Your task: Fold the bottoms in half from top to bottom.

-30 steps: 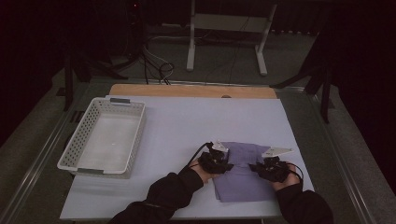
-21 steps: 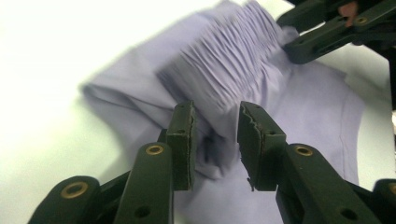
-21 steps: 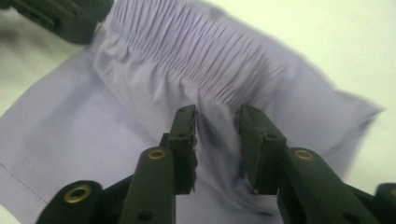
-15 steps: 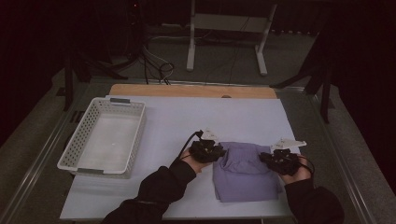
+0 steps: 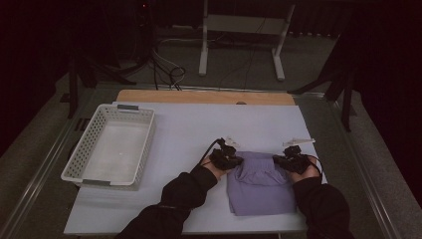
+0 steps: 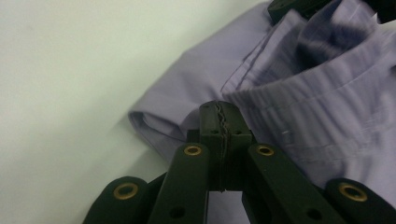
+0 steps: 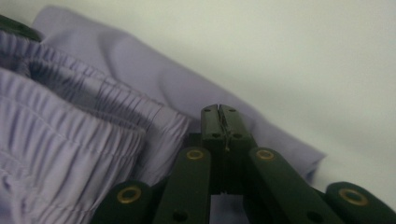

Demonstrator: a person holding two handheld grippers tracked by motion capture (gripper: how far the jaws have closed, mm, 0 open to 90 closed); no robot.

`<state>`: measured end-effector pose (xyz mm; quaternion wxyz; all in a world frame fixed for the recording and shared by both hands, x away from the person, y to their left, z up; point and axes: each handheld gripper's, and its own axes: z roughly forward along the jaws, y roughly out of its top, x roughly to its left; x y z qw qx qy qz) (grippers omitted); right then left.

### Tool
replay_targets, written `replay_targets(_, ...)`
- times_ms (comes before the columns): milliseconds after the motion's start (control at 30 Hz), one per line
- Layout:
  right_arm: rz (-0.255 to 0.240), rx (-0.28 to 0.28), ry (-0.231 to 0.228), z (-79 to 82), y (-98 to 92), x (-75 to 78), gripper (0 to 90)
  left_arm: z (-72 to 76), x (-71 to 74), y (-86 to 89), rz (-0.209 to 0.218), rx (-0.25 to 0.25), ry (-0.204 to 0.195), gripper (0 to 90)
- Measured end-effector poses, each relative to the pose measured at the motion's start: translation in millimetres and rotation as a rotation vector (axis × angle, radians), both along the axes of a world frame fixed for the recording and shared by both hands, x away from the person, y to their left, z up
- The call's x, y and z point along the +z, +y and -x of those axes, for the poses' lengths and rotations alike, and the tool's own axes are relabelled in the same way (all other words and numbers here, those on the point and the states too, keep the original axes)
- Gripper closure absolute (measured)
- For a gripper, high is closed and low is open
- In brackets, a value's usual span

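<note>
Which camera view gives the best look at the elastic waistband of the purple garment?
The right gripper view: the gathered waistband lies close up, its ribbing sharp. The left gripper view shows the waistband edge partly blurred. In the high view the purple garment is small, and its waistband between both grippers lacks detail.

Black rigs, black sleeves on my feed.

I'm looking at two long dark sleeves, loose and creased at the elbows, running up to the left gripper point(image 5: 226, 159) and the right gripper point(image 5: 293, 162). Both tools are compact black blocks, each topped by a pale three-cornered plate, each trailing a thin black cable that loops out from the body. Up close I've got matte black linkage arms spreading in a V, with brass-ringed rivets at every pivot and small plain holes lower down. The fingers point(image 6: 219, 122) are squared black blocks with a zigzag tooth line down the seam; the right pair point(image 7: 219, 122) shows a straighter seam, same brass eyelets underneath.
</note>
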<state>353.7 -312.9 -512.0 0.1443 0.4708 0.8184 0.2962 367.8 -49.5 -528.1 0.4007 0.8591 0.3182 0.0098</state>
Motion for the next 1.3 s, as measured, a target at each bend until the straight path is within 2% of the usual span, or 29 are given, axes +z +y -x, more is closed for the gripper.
replay_targets(33,0.002,0.007,0.008,-0.3,1.1,-2.4,89.8,-0.6,-2.0,-0.7,-0.007,-0.005,0.006,89.4)
replay_targets(200,-0.028,0.019,0.024,0.7,6.8,-2.8,89.8,-0.6,-1.8,-1.5,0.027,-0.016,0.009,89.4)
replay_targets(333,-0.072,0.043,0.020,5.0,5.2,-0.1,89.8,6.9,6.0,1.0,0.058,-0.036,-0.013,89.5)
replay_targets(467,-0.120,0.061,0.027,14.6,4.0,5.5,89.8,17.0,12.4,2.8,0.066,-0.068,-0.026,89.4)
replay_targets(533,-0.118,0.073,0.016,17.3,3.2,7.0,89.8,22.0,14.8,3.0,0.067,-0.075,-0.034,89.4)
replay_targets(567,-0.144,0.073,0.019,22.4,3.4,10.1,89.8,26.0,16.7,3.8,0.071,-0.085,-0.038,89.4)
replay_targets(633,-0.145,0.091,0.015,29.4,3.8,12.8,89.8,33.6,19.5,4.3,0.074,-0.102,-0.046,89.4)
replay_targets(700,-0.166,0.097,0.013,36.5,4.3,14.4,89.8,41.5,21.5,5.2,0.068,-0.122,-0.056,89.4)
replay_targets(767,-0.174,0.109,0.023,43.3,5.6,16.0,89.8,49.0,22.5,6.6,0.072,-0.136,-0.056,89.4)
replay_targets(900,-0.183,0.136,0.014,60.3,7.8,20.2,89.8,63.5,25.7,8.8,0.080,-0.183,-0.057,89.3)
replay_targets(967,-0.196,0.154,0.015,71.2,7.9,24.1,89.8,66.5,26.6,9.1,0.080,-0.191,-0.058,89.4)
replay_targets(1033,-0.213,0.171,0.009,80.0,7.0,28.0,89.7,75.9,31.4,10.4,0.078,-0.223,-0.075,89.3)
replay_targets(1100,-0.203,0.189,-0.018,87.5,6.2,30.8,89.7,77.5,34.5,11.3,0.084,-0.225,-0.094,89.1)
replay_targets(1167,-0.211,0.193,-0.026,92.4,5.0,33.0,89.7,76.1,36.1,11.4,0.094,-0.222,-0.102,89.1)
replay_targets(1300,-0.223,0.224,-0.020,98.0,9.4,34.3,89.7,72.0,34.9,9.5,0.106,-0.229,-0.107,87.9)
